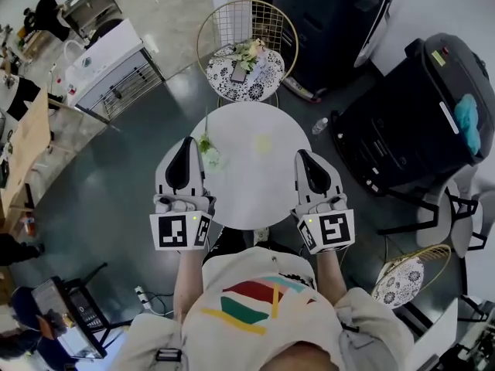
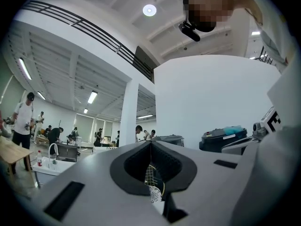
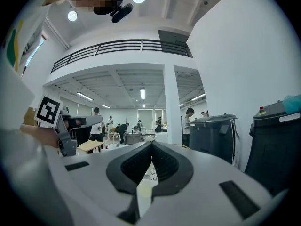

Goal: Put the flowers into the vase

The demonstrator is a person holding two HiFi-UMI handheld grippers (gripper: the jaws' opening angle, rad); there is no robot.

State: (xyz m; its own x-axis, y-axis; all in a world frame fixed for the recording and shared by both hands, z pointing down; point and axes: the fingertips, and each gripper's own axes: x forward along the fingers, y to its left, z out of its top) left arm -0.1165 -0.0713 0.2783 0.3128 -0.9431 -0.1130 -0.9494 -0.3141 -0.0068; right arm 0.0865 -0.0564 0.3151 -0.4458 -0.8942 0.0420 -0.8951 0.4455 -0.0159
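1. The left gripper [image 1: 187, 141] is closed on nothing. Its own view shows the dark pads meeting at the tip, with only a wire chair back visible through the gap below them.
2. The right gripper [image 1: 301, 154] looks the same, with its jaws together and empty. Both are held level and side by side over the near edge of the round white table [image 1: 247, 195], which looks like a ready posture rather than a grasp.
3. The flowers [image 1: 249, 52] lie on the patterned seat of the wire-backed chair [image 1: 232, 12] beyond the table's far edge, well apart from both grippers.
4. What looks like a small clear vase [image 1: 210, 158] with a green sprig in it stands on the table just ahead of the left gripper, within easy reach of that hand.
5. The task seems hardly begun. One gripper will likely have to open and reach across the table to the chair before anything can go into the vase.
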